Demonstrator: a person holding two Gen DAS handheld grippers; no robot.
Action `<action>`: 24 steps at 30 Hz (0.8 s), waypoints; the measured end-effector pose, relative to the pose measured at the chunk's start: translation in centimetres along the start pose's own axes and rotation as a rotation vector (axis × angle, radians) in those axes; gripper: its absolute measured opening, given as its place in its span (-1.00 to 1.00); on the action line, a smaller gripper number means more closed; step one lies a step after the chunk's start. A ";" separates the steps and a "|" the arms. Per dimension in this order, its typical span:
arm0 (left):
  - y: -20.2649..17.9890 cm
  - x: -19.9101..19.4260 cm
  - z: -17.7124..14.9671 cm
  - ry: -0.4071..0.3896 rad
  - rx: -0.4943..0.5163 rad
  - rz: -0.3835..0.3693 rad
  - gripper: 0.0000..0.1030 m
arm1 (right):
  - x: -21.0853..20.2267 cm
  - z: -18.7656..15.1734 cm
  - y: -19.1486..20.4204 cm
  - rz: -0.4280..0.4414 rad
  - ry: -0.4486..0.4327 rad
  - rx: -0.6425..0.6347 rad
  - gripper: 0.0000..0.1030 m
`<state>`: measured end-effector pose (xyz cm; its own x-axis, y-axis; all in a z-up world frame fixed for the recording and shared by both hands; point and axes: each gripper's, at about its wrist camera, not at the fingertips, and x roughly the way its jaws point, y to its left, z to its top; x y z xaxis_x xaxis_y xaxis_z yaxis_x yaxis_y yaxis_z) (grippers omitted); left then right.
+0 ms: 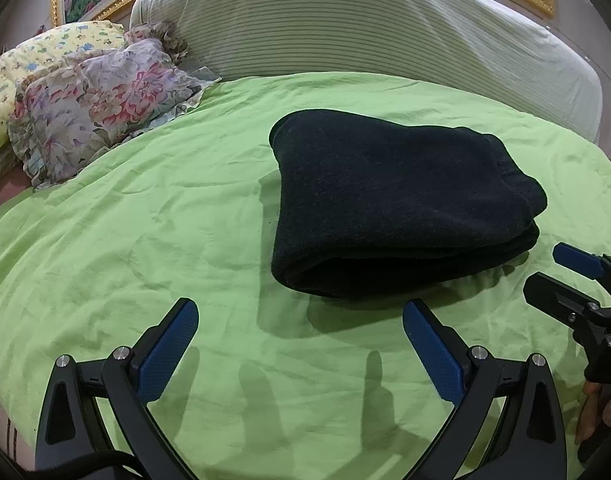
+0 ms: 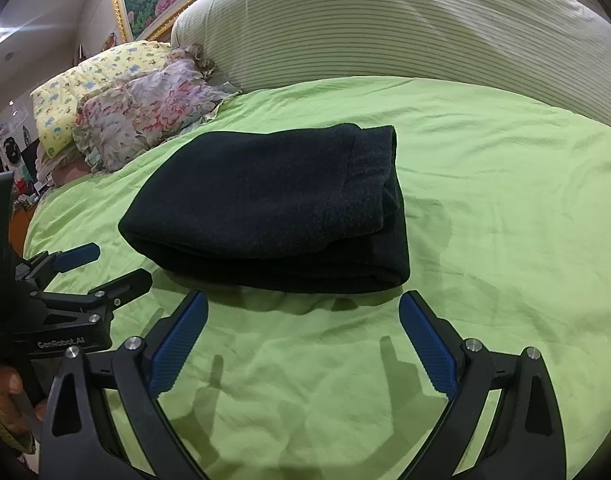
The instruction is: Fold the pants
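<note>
Just one folded pants bundle

Open green sheet left, right, front of folded pants; floral pillows crowd far-left corner, striped bolster apparently walls off back edge.

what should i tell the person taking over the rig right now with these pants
Left gripper: open, holding nothing, hovering over the wrinkled lime-green bedsheet just short of the pants.
Right gripper: open, holding nothing, beside the left one and also short of the pants.
Dark navy knit pants: lying on the sheet as a compact folded bundle, several layers stacked, touched by neither gripper.
Done: the folding looks finished, or nearly so.
Left: check that the edges line up and perhaps tidy the bundle; otherwise nothing obvious remains.
Flowered pillow and striped cushion sit behind, clear of the pants.
</note>
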<state>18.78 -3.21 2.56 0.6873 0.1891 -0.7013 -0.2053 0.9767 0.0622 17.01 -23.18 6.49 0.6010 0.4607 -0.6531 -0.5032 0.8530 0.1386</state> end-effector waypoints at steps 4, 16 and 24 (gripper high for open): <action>-0.3 -0.2 -0.1 -0.003 0.007 0.003 0.99 | -0.1 -0.2 0.0 -0.004 -0.011 -0.002 0.87; -0.4 -0.6 -0.2 -0.009 0.008 0.001 0.99 | -0.2 -0.3 0.8 -0.012 -0.011 -0.053 0.87; -0.2 -0.6 -0.1 -0.012 0.005 -0.002 0.99 | -0.2 -0.2 0.6 -0.008 -0.012 -0.055 0.88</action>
<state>18.34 -3.57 2.91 0.6961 0.1880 -0.6929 -0.2000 0.9777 0.0643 16.44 -22.79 6.57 0.6121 0.4571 -0.6453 -0.5319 0.8418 0.0918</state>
